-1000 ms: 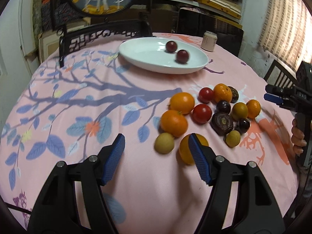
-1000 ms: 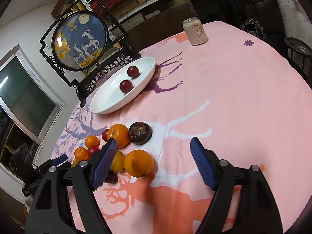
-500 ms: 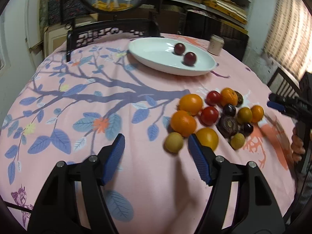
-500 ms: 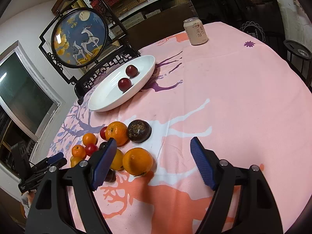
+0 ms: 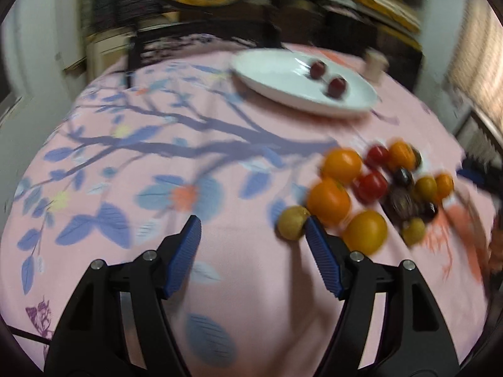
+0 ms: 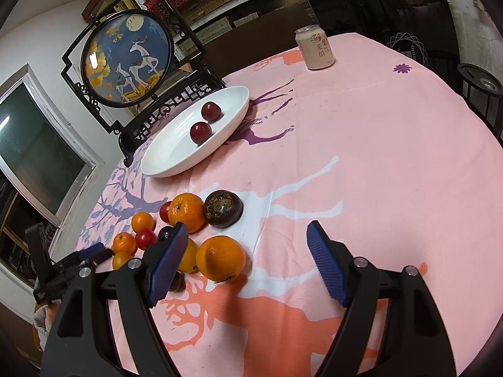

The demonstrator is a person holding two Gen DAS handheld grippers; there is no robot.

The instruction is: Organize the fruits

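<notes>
A pile of several fruits lies on the pink tablecloth: oranges point(image 5: 328, 201), red tomatoes point(image 5: 370, 185), dark plums and a yellow-green fruit point(image 5: 291, 222). A white oval plate point(image 5: 283, 78) at the back holds two dark red plums point(image 6: 201, 132). My left gripper point(image 5: 253, 227) is open and empty, left of the pile, its right finger next to the yellow-green fruit. My right gripper point(image 6: 246, 234) is open and empty above an orange point(image 6: 220, 258), with a brown fruit point(image 6: 223, 208) beyond. The left gripper also shows in the right wrist view point(image 6: 94, 251).
A drink can point(image 6: 315, 47) stands at the far edge of the table. A round deer-painting screen on a black stand point(image 6: 127, 59) is behind the plate. Dark chairs ring the table. The left wrist view is motion-blurred.
My left gripper has swung left and back, so the fruit pile shifted right in its view. My right gripper has moved slightly closer to the oranges. Both stay open.
</notes>
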